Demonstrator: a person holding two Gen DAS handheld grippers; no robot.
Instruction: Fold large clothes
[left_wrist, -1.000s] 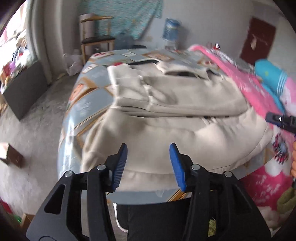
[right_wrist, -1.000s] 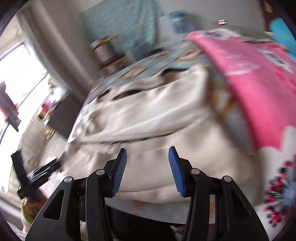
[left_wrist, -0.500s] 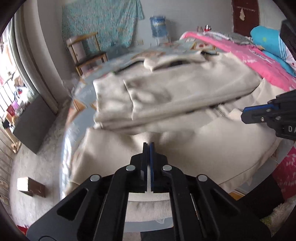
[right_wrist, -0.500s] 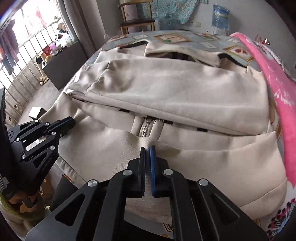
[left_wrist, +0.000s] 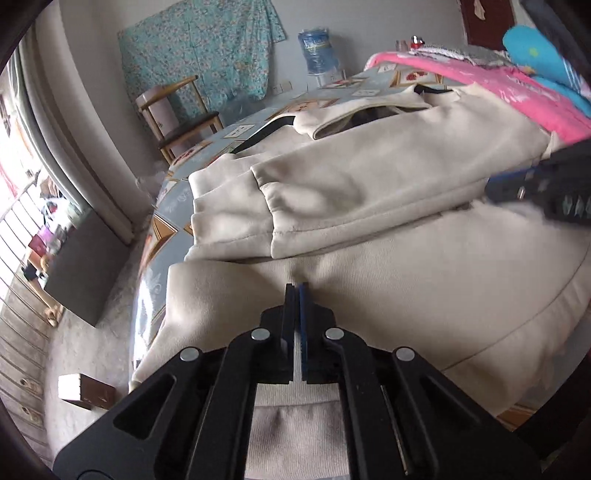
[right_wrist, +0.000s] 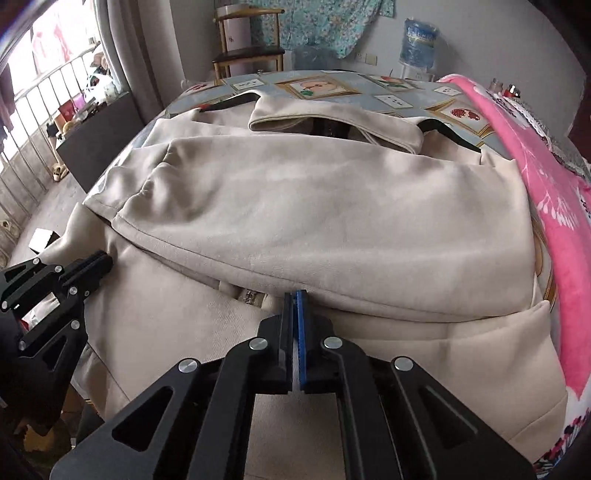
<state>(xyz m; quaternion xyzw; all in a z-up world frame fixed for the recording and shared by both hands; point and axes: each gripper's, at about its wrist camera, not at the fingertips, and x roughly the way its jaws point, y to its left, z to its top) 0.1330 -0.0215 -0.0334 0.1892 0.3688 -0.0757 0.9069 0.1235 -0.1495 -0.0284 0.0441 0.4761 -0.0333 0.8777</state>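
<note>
A large beige zip jacket (left_wrist: 369, 184) lies spread on the bed, its sleeves folded across the chest and its hood at the far end. My left gripper (left_wrist: 295, 286) is shut, with its tips low over the jacket's lower left part, just below the folded sleeve cuff (left_wrist: 266, 206); no cloth shows between the pads. My right gripper (right_wrist: 295, 295) is shut too, its tips at the lower edge of the folded sleeve (right_wrist: 295, 206), beside the zipper (right_wrist: 251, 295). Each gripper appears in the other's view: the left gripper (right_wrist: 105, 258) and the right gripper (left_wrist: 491, 188).
The bed sheet (right_wrist: 332, 88) has a picture-frame print. A pink blanket (right_wrist: 546, 192) runs along the jacket's right side. A wooden chair (right_wrist: 247, 48) and a water bottle (right_wrist: 419, 40) stand beyond the bed. On the floor at left are a small box (left_wrist: 85, 391) and a dark cabinet (left_wrist: 81, 266).
Both grippers went from open to shut, then moved forward and lower over the jacket's lower half. The jacket lies as before.
</note>
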